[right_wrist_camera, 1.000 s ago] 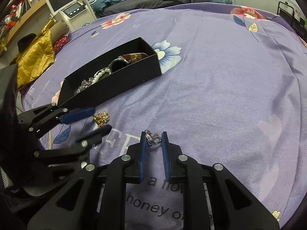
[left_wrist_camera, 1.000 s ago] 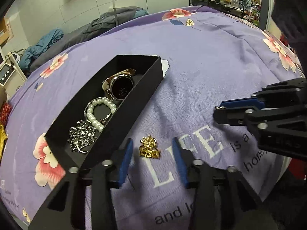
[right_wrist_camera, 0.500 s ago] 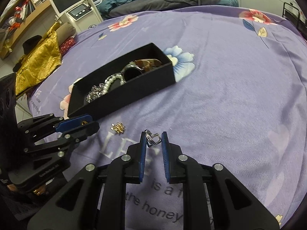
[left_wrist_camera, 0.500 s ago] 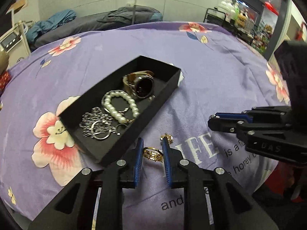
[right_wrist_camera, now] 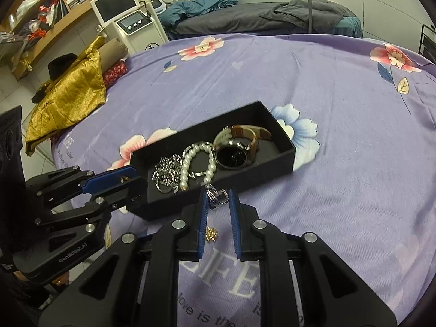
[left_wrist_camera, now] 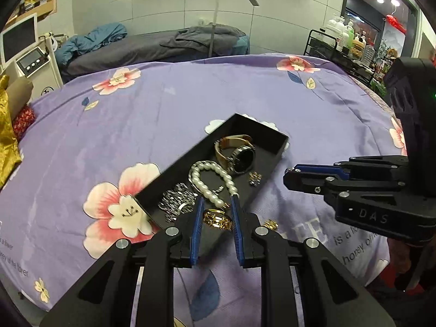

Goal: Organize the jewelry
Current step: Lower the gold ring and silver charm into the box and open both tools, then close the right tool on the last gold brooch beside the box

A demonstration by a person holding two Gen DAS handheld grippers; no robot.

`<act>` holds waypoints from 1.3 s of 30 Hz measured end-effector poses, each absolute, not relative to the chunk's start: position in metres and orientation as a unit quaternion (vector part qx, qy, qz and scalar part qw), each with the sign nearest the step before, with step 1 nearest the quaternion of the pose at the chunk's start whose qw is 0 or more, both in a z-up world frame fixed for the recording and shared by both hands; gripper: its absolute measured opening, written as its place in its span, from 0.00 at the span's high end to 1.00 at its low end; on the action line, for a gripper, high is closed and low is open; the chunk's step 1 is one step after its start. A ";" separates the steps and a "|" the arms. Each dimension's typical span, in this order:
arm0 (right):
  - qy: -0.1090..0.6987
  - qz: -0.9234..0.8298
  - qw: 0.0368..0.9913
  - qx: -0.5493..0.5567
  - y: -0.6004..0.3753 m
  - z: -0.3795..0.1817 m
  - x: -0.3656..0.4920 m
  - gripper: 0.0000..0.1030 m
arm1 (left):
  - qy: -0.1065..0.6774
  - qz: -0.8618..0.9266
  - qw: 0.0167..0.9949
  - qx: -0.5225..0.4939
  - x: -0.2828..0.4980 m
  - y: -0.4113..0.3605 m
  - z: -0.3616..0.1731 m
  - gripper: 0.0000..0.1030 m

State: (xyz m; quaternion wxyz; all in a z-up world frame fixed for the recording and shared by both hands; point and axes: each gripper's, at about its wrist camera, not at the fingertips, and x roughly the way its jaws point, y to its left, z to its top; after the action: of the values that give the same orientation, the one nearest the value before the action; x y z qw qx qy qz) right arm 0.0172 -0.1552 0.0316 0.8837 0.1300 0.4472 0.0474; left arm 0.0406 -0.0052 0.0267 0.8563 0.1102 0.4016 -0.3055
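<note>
A black open box (left_wrist_camera: 275,136) (right_wrist_camera: 283,155) lies on the purple bedspread. It holds a watch (left_wrist_camera: 239,154) (right_wrist_camera: 237,154), a pearl bracelet (left_wrist_camera: 209,175) (right_wrist_camera: 190,163) and silver chain jewelry (left_wrist_camera: 175,200) (right_wrist_camera: 166,173). My left gripper (left_wrist_camera: 216,212) is shut on a gold ring (left_wrist_camera: 217,219) above the box's near end. My right gripper (right_wrist_camera: 217,200) is shut on a small silver heart-shaped piece (right_wrist_camera: 216,196) by the box's front wall. A small gold flower piece (left_wrist_camera: 270,224) (right_wrist_camera: 211,233) lies on the bedspread outside the box.
Gold cloth (right_wrist_camera: 68,92) and a white machine with a screen (right_wrist_camera: 120,13) stand left of the bed. A grey couch with clothes (left_wrist_camera: 163,46) is behind. A black rack with bottles (left_wrist_camera: 343,43) stands at the back right.
My left gripper closed on the gold ring, lifted it and carried it over the box's near end. My right gripper, holding the silver piece, moved up to the box's front wall.
</note>
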 end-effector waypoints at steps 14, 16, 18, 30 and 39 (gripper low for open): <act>0.454 0.044 0.879 0.137 -0.147 0.023 0.062 0.83 | 0.392 -0.270 0.870 0.131 0.063 -0.011 0.019 0.51; 0.457 0.032 0.879 0.134 -0.149 0.019 0.062 0.73 | 0.388 -0.268 0.872 0.133 0.062 -0.011 0.018 0.33; 0.449 0.036 0.881 0.142 -0.153 0.018 0.060 0.63 | 0.384 -0.264 0.874 0.141 0.061 -0.011 0.017 0.23; 0.438 -0.003 0.890 0.129 -0.168 0.025 0.038 0.44 | 0.352 -0.223 0.892 0.174 0.053 -0.005 0.024 0.07; 0.477 0.000 0.874 0.089 -0.151 -0.007 0.010 0.44 | 0.367 -0.190 0.899 0.143 0.054 0.020 0.022 0.06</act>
State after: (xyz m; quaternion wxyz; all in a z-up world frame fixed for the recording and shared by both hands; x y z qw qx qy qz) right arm 0.0103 -0.1506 -0.0066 0.8744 0.0890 0.4770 0.0001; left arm 0.0538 0.0202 0.0224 0.8992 0.1433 0.3670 -0.1903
